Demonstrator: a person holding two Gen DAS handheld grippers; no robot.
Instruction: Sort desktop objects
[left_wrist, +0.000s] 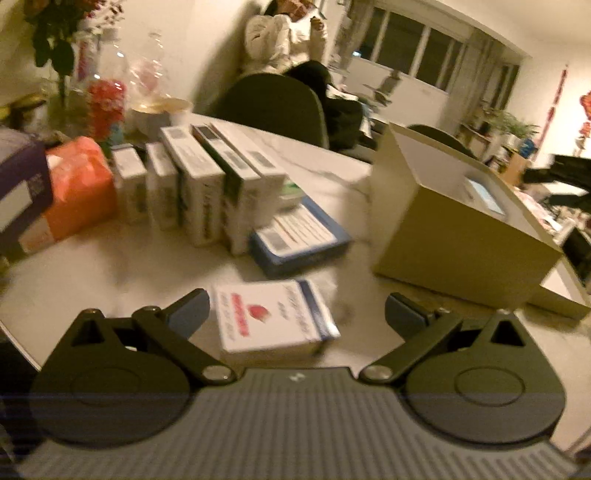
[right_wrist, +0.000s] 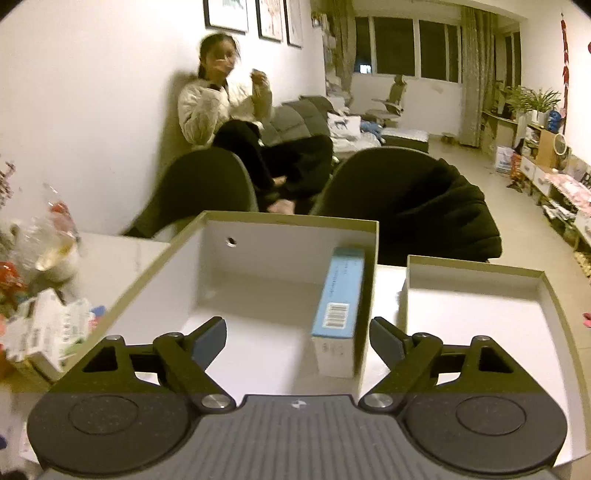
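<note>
In the left wrist view my left gripper (left_wrist: 297, 314) is open just above the pale table. A white carton with a red logo (left_wrist: 269, 317) lies flat between its spread fingers, and the pads do not touch it. Behind it lie a flat blue box (left_wrist: 299, 240) and a row of upright white boxes (left_wrist: 207, 184). In the right wrist view my right gripper (right_wrist: 297, 339) is open and holds nothing, above an open tan cardboard box (right_wrist: 258, 254). A light blue carton (right_wrist: 338, 302) stands inside that box against its right wall.
A shallow tan lid or tray (right_wrist: 480, 314) sits right of the open box. An orange pack (left_wrist: 77, 188) and a purple box (left_wrist: 18, 184) stand at the table's left, with flowers and jars behind. Two dark chairs (right_wrist: 399, 199) stand beyond the table. A person (right_wrist: 221, 107) sits on a sofa.
</note>
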